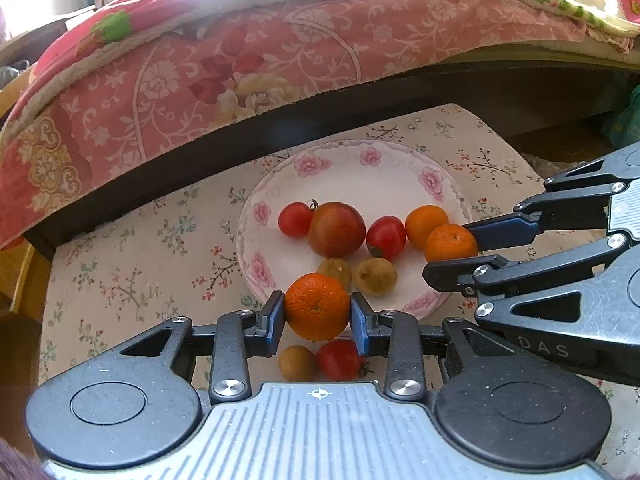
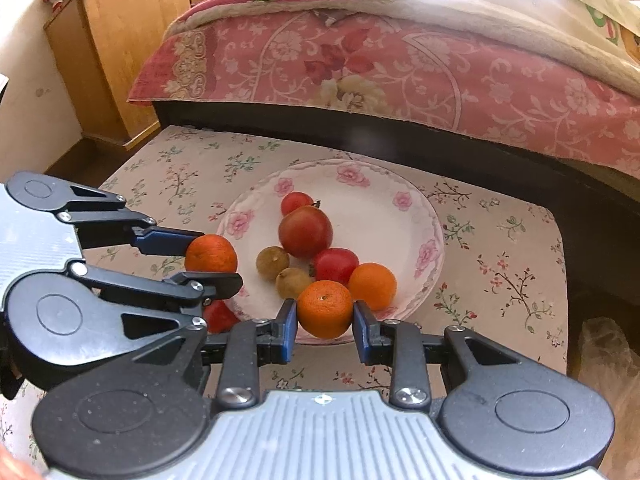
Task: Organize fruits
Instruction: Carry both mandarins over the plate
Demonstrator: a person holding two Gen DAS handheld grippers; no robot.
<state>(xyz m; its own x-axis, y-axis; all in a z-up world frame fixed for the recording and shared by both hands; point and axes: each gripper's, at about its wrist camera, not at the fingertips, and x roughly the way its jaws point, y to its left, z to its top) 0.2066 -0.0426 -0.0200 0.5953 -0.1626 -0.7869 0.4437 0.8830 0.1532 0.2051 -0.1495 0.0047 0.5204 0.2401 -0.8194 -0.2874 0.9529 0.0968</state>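
Note:
My left gripper (image 1: 317, 309) is shut on an orange mandarin (image 1: 316, 300) held over the near rim of a white flowered plate (image 1: 344, 147). In the right wrist view my right gripper (image 2: 325, 316) is shut on a second mandarin (image 2: 325, 304) above the plate's (image 2: 352, 165) near edge. Each view shows the other gripper from the side: the right gripper (image 1: 450, 251) with its mandarin (image 1: 448, 240), and the left gripper (image 2: 219, 258) with its mandarin (image 2: 210, 252). On the plate lie a large dark tomato (image 1: 336, 229), two small red tomatoes, one more mandarin (image 1: 424, 222) and two brown round fruits.
A small red tomato (image 1: 339, 360) and a brown fruit (image 1: 297, 363) lie on the flowered tablecloth (image 1: 132, 256) under my left gripper. A bed with a pink floral quilt (image 1: 240, 60) overhangs the table's far side. A wooden cabinet (image 2: 116, 52) stands at the far left.

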